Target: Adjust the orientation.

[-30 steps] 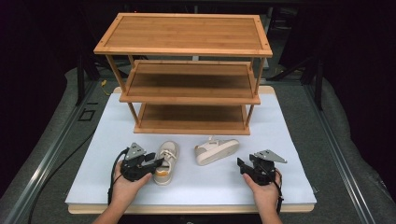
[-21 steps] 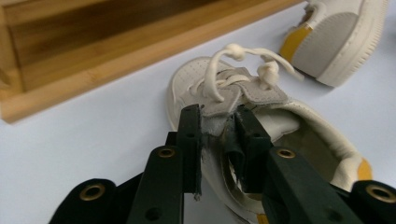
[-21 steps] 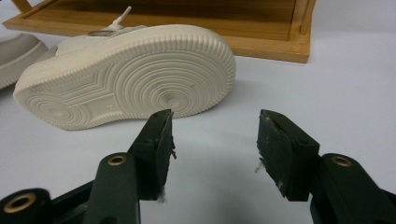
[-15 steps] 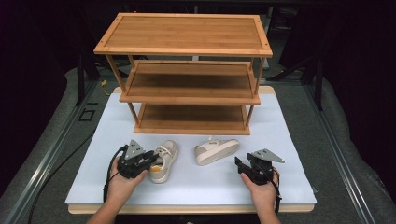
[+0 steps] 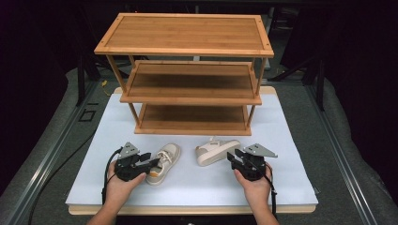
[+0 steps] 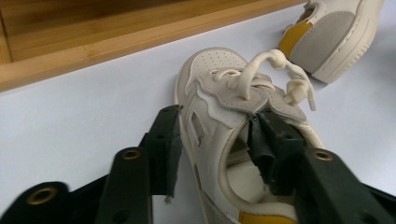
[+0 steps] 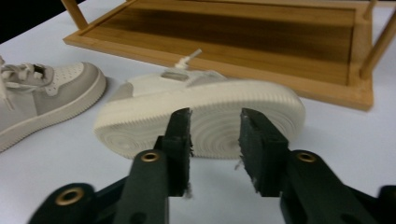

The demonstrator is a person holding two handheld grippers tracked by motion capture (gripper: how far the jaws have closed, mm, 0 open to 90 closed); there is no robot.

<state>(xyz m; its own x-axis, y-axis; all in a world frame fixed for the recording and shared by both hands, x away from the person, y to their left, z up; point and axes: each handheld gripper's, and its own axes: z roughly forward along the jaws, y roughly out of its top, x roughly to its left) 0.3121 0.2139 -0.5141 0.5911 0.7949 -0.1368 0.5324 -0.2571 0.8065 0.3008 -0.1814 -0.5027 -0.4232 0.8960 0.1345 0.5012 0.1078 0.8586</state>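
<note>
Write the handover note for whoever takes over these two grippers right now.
Left gripper: jaws straddle the side wall of the upright beige-and-cream sneaker, one jaw inside its opening; they have just been opening, pads not pressing.
Right gripper: jaws have just been closing, nothing between them, aimed at the ribbed sole of the cream sneaker lying on its side.
Both shoes lie on the white table mat in front of the three-tier wooden shelf rack.
Done: neither shoe lifted.
Left, probably: grip each shoe and set it on the rack.

Wooden three-tier shelf [image 5: 187, 75], white table [image 5: 291, 154], dark room.
</note>
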